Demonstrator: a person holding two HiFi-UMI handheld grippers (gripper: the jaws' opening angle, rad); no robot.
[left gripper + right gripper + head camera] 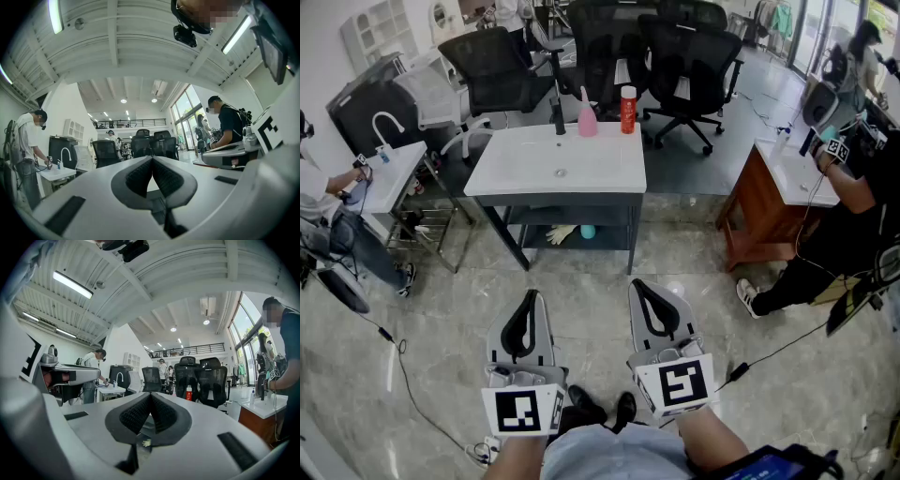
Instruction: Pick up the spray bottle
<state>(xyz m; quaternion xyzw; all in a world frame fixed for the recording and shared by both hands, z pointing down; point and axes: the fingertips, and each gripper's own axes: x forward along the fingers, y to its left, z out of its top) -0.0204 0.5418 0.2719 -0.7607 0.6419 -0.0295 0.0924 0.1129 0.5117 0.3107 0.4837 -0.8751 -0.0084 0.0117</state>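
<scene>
**Both grippers shut and empty; bottle on far counter**

Left gripper [530, 302] and right gripper [641, 289] are held level, side by side over the marble floor [581, 277]. Each has its jaws pressed together with nothing between them. The pink spray bottle [587, 120] stands upright at the back edge of the white sink counter [525, 173]. It sits between a black faucet [558, 114] and a red bottle [628, 110], well apart from both grippers.

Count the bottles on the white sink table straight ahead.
2. A pink plastic spray bottle stands at the back edge beside the black faucet; a red white-capped bottle stands right of it. None looks hidden.
</scene>
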